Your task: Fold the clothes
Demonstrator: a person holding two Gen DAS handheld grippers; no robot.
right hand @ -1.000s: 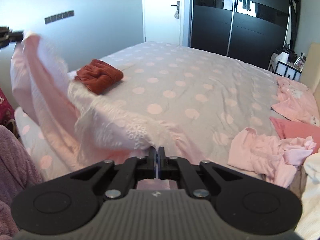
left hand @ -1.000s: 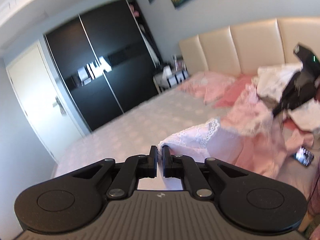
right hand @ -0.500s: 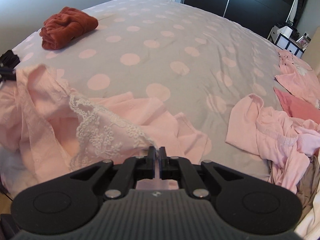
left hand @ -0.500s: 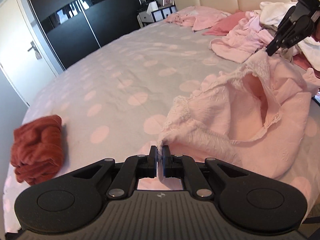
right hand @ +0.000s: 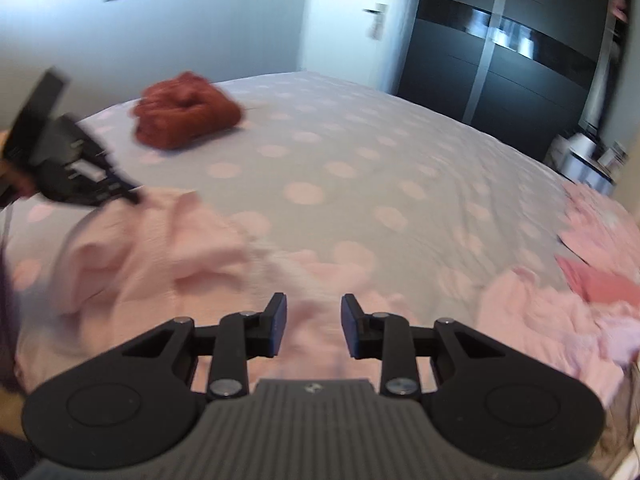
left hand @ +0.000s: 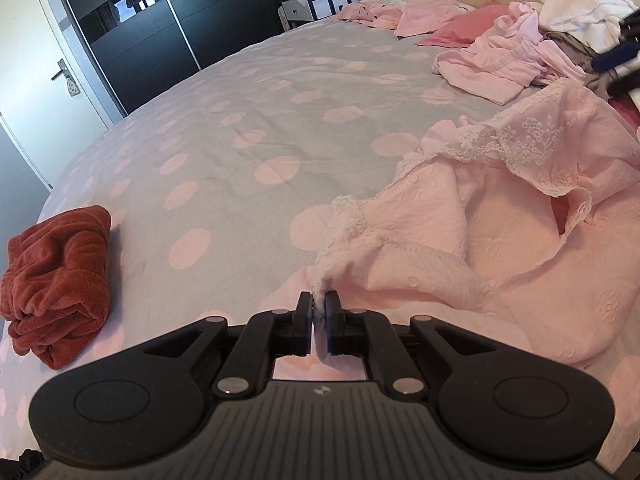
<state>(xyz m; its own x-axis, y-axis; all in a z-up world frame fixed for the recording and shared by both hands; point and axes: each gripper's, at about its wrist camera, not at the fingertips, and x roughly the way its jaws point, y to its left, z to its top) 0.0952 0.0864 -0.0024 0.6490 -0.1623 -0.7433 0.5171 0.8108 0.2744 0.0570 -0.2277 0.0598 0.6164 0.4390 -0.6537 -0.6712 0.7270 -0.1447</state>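
Observation:
A pale pink lace-trimmed garment (left hand: pixel 500 236) lies spread and rumpled on the near part of the bed (left hand: pixel 260 128). My left gripper (left hand: pixel 319 307) is shut on one corner of it, low over the bedspread. In the right wrist view the same pink garment (right hand: pixel 168 256) lies blurred below my right gripper (right hand: pixel 312 320), whose jaws are opening with no cloth pinched between the pads. The left gripper shows there too, at the left edge, as a dark shape. My right gripper appears blurred at the right edge of the left wrist view.
A folded rust-red towel (left hand: pixel 56 280) sits at the bed's near left corner. A heap of pink and white clothes (left hand: pixel 516 52) lies toward the headboard. A black wardrobe (left hand: pixel 168 20) and a white door (left hand: pixel 36 68) stand beyond the bed.
Both grippers came down and laid the pink garment on the bed. The right gripper's jaws parted and let go of the cloth; the left stays shut on its corner.

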